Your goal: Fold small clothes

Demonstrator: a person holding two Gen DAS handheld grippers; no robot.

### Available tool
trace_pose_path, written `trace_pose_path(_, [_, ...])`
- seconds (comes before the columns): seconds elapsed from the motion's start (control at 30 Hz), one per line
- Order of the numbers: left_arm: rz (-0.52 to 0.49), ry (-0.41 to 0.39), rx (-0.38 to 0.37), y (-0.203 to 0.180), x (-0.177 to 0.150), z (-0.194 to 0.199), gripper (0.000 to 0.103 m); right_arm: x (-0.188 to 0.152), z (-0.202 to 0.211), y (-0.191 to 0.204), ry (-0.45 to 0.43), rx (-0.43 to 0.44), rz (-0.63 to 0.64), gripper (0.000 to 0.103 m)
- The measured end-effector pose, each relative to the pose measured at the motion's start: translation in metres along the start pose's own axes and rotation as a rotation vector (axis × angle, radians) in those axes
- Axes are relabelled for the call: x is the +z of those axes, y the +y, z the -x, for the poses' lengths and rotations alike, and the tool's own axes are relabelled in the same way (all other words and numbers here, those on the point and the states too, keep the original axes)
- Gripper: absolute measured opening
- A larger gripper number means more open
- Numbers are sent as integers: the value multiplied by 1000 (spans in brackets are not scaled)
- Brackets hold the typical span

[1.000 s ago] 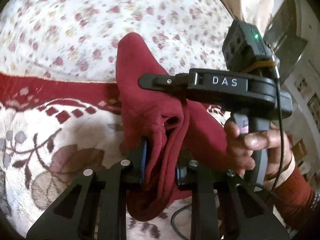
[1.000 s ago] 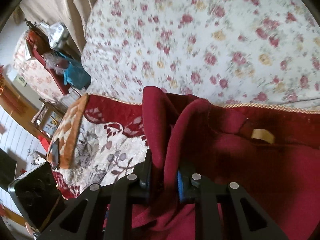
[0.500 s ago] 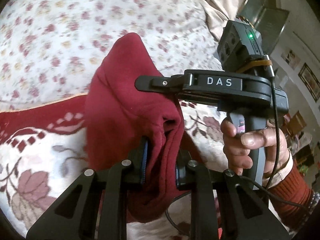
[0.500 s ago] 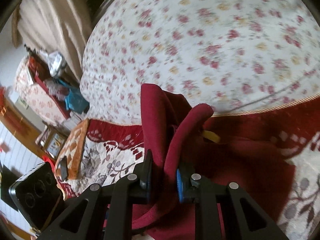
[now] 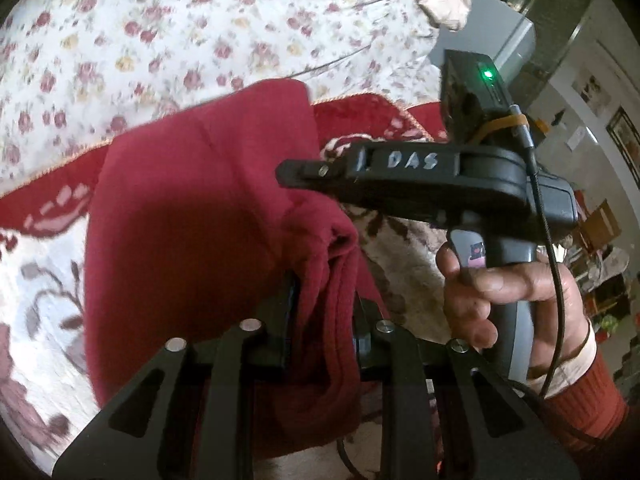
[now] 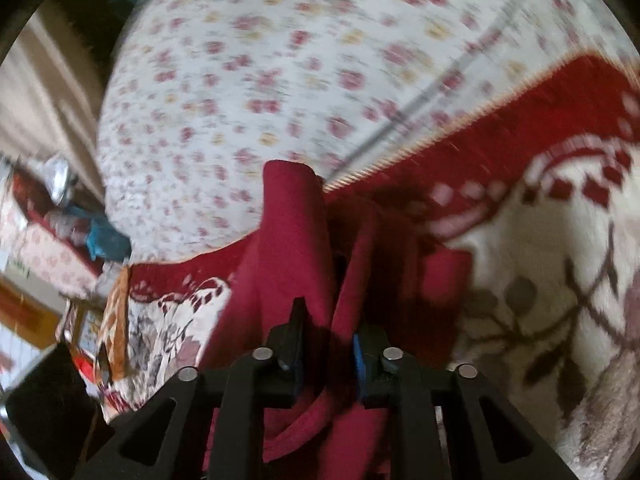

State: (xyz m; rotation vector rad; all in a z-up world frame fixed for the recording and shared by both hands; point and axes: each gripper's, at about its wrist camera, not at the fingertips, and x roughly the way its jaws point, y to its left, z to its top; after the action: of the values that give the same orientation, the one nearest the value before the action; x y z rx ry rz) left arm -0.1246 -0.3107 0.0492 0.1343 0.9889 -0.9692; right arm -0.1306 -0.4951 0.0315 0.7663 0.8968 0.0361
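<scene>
Red garment carried over patterned bed blanket

The red garment [image 5: 200, 216] hangs bunched between both tongs, above the blanket [image 5: 36, 264]; left gripper [image 5: 324, 320] clamps one fold, right gripper [image 6: 326, 344], beside it, is opening around another.

A bed spread with a white sheet [image 5: 168, 32] sprigged with small red and yellow flowers fills the view toward twelve o'clock. Over its near part lies a cream blanket [image 6: 560, 280] with a deep red border (brownish leaves woven in), its edge running toward two o'clock.
</scene>
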Motion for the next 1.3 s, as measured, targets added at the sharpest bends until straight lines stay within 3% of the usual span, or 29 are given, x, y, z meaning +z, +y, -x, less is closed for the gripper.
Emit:
trace_pose_path(0.07, [-20, -1, -3, -2, -3, 6, 32, 0, 11, -4, -43, -36, 0, 38])
trace_pose_path(0.2, [-29, -20, -71, -1, -9, 35, 46, 1, 39, 10, -94, -43, 54, 43])
trace_pose_path(0.27, [-31, -42, -96, 3, -15, 53, 58, -2, 48, 21, -104, -29, 75, 50])
trace_pose_path(0.37, [-10, -68, -104, 15, -24, 72, 59, -15, 54, 49, -98, 14, 164, 52])
trace_pose_path(0.53, [25, -69, 8, 35, -30, 77, 59, -40, 36, 85, -1, 27, 306, 52])
trace_pose_path(0.7, [28, -50, 12, 44, -35, 62, 59, -62, 23, 77, 54, -103, 363, 51])
trace_pose_path(0.83, [2, -31, 24, 41, -40, 46, 59, -80, 12, 53, 87, -299, 430, 44])
trace_pose_path(0.87, [-9, -29, 29, 39, -41, 44, 59, -82, 10, 45, 96, -303, 414, 45])
trace_pose_path(1.0, [-28, -36, 42, 37, -40, 47, 59, -75, 30, 25, 46, -146, 260, 45])
trace_pose_path(1.1, [-24, -35, 34, 40, -38, 48, 59, -66, 45, 26, -22, -109, 222, 48])
trace_pose_path(1.2, [-20, -39, 38, 39, -40, 45, 59, -51, 51, 26, -89, -97, 171, 63])
trace_pose_path(1.23, [-22, -40, 41, 39, -40, 45, 59, -45, 49, 26, -105, -96, 144, 72])
trace_pose_path(1.3, [-26, -41, 45, 39, -40, 44, 59, -34, 41, 21, -119, -73, 76, 73])
